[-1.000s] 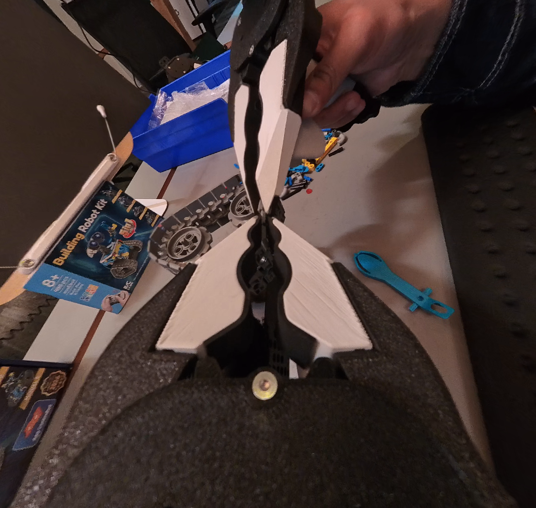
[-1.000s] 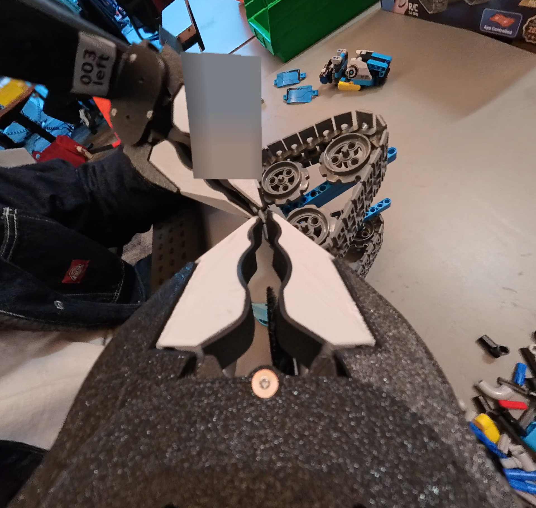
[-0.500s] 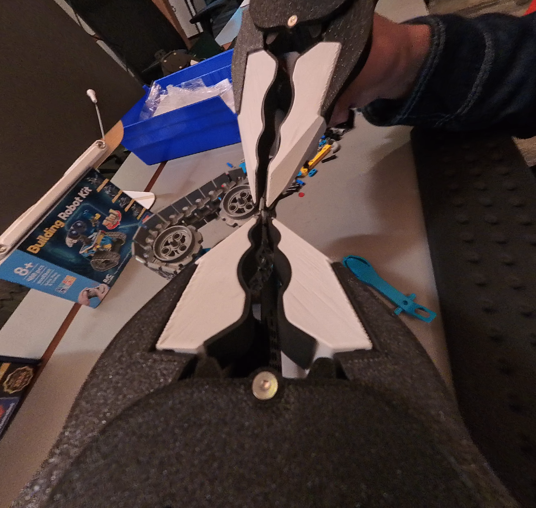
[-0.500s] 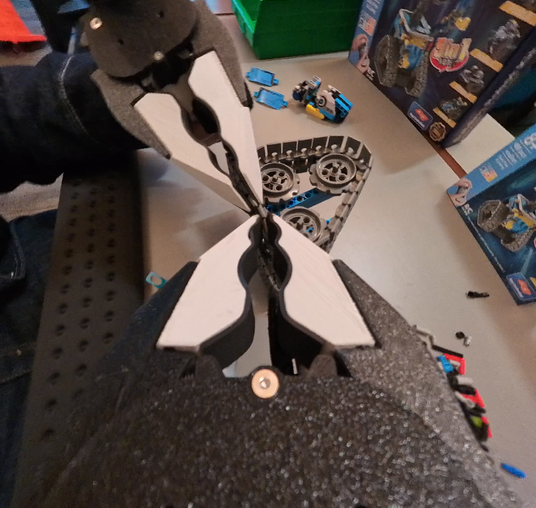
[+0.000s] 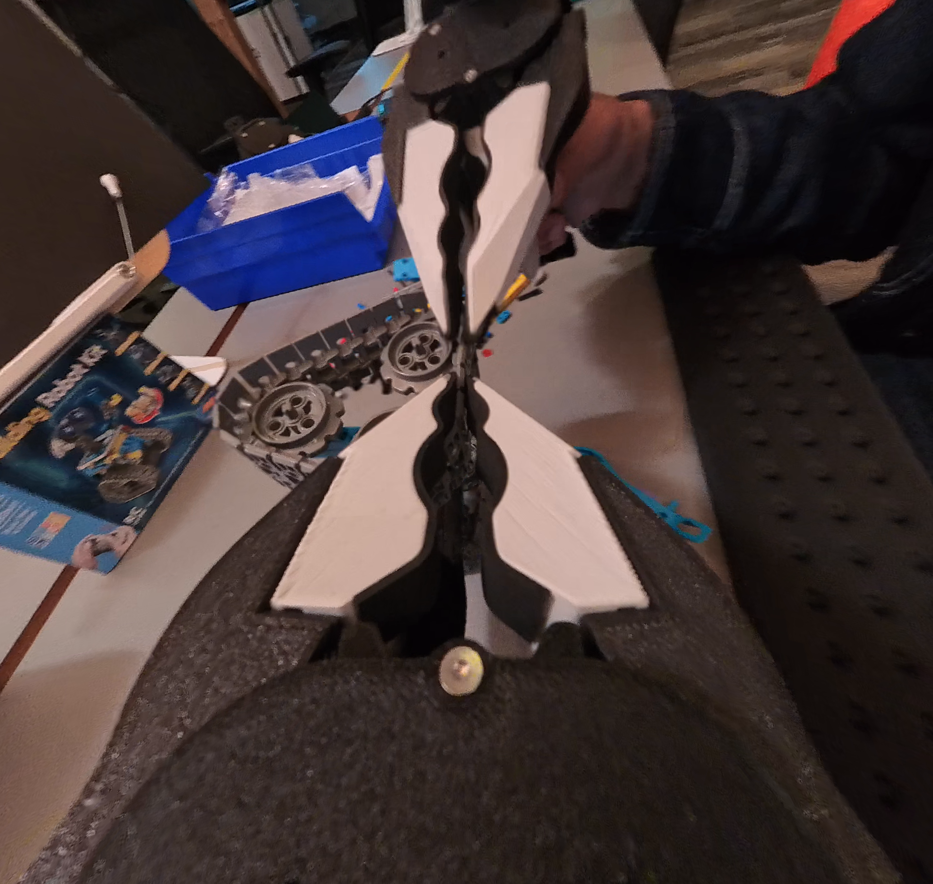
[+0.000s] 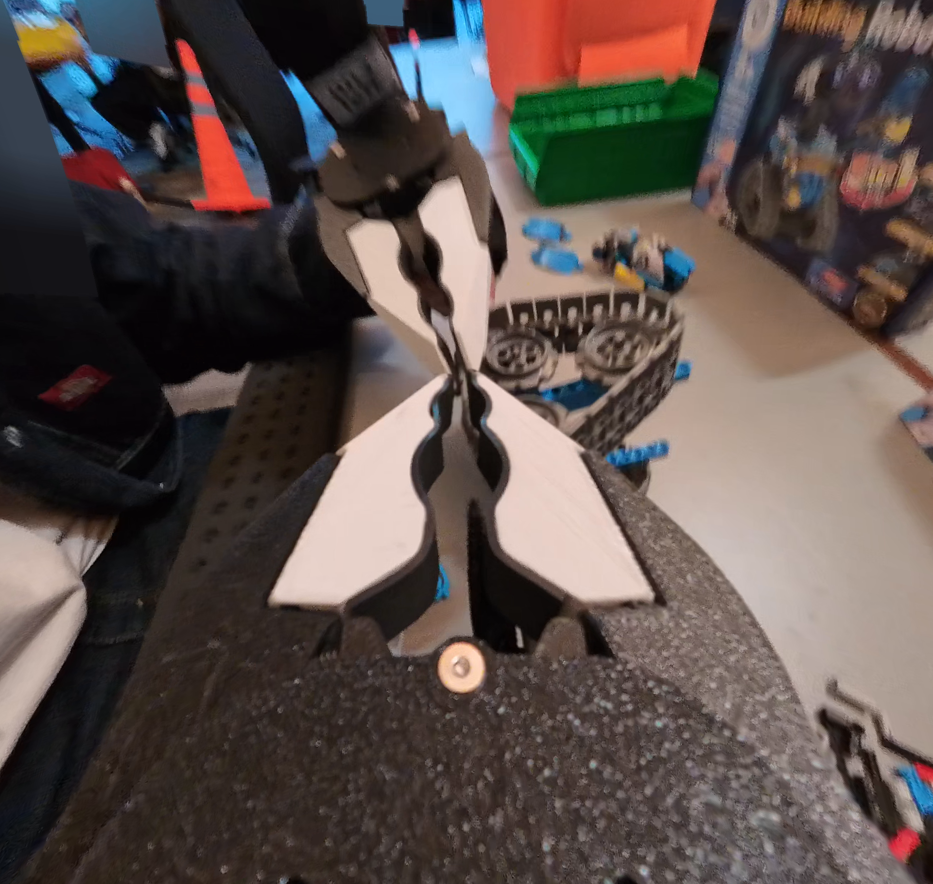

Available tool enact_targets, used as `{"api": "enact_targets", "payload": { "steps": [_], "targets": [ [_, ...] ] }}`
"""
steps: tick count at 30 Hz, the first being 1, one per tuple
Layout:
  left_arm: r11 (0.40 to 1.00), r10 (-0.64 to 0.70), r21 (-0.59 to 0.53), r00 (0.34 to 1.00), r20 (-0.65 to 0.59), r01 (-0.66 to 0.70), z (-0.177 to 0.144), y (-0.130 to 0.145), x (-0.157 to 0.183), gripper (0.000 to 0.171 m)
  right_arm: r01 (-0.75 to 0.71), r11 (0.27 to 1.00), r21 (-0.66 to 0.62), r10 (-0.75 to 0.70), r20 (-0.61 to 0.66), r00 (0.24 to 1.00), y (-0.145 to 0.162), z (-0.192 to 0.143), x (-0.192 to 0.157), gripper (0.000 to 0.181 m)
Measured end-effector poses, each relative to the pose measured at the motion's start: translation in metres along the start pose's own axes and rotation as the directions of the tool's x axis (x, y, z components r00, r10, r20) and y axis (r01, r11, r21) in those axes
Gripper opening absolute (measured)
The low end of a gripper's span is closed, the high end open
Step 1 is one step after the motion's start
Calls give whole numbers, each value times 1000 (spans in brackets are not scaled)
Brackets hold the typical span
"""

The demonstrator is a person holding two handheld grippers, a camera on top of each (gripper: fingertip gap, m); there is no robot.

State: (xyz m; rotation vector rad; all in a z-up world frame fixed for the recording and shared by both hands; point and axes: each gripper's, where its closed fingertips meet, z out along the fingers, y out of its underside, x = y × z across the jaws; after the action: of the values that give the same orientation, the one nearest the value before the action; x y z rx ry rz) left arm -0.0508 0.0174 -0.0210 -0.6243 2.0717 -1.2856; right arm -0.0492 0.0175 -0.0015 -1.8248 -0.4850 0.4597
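Both views have tipped up since the earlier frames, showing more of the room behind the table [image 5: 580, 380] — yet the two grippers are still nose to nose above it. The left gripper [image 5: 462, 382] is pinched nearly shut on a thin black linked strip [image 5: 457, 456]. The right gripper [image 6: 462, 385] is pinched just as narrowly on the same strip, so it runs straight from one pair of jaws into the other. I see the strip edge-on: an open lattice of hard black plastic, held in the air. How long it is I cannot tell.

My grippers' fingers are smooth white wedges with wavy black liners, set in coarse black foam.

Just beyond the tips sits a tracked assembly [image 5: 323, 395] — grey spoked wheels inside a segmented grey belt, with blue beams under it. A printed kit box [image 5: 86, 456] lies to its left and a glossy blue bin [image 5: 282, 249] of clear bags stands behind. A slim teal tool [image 5: 671, 514] lies beside the dimpled black mat [image 5: 808, 456]. The right wrist view adds a green bin [image 6: 606, 153], a small blue-and-white build [image 6: 646, 261] and loose bright parts [image 6: 909, 809].
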Motion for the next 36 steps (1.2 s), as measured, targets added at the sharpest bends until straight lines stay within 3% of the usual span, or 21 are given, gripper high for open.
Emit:
{"api": "enact_targets", "payload": {
  "steps": [3,6,10,13,18,24,25,27,30,32,35,36],
  "targets": [
    [998,-42,53,999,-25,43,-9,-1,0,3,-2,981,194,4,-9,1000,-28,-18,5,11],
    [988,-94,126,995,25,90,-22,-3,-17,6,-87,954,286,110,-64,992,-31,-33,34,16],
    [937,-197,298,980,16,183,-47,-22,-33,5,-287,905,315,311,-29,950,-14,-36,62,17],
    [910,-267,342,963,45,236,-61,-22,-49,7,-401,870,287,420,-6,907,2,-31,74,18],
    [905,-313,320,948,57,280,-57,-11,-56,15,-471,863,183,483,-23,875,28,-16,79,18],
    [934,-298,221,953,51,280,-45,4,-49,23,-482,859,176,497,-52,866,32,-15,84,15],
    [930,-321,183,947,-14,318,-44,9,-40,28,-478,859,185,495,-58,867,31,-17,85,15],
    [915,-396,32,909,-131,403,-43,32,-21,57,-477,855,204,496,-53,866,28,-21,86,15],
    [906,-419,-88,907,-43,415,-38,71,-27,81,-475,853,215,497,-61,865,27,-24,89,15],
    [898,-437,-86,898,-50,432,-28,77,-29,78,-475,863,175,495,-99,863,39,-20,94,16],
    [909,-411,-115,907,-97,400,-16,84,-22,38,-481,877,8,477,-142,867,72,-4,93,17],
    [907,-416,-106,905,-92,407,-15,82,-24,36,-467,884,-17,462,-128,878,76,1,89,17]
  ]
}}
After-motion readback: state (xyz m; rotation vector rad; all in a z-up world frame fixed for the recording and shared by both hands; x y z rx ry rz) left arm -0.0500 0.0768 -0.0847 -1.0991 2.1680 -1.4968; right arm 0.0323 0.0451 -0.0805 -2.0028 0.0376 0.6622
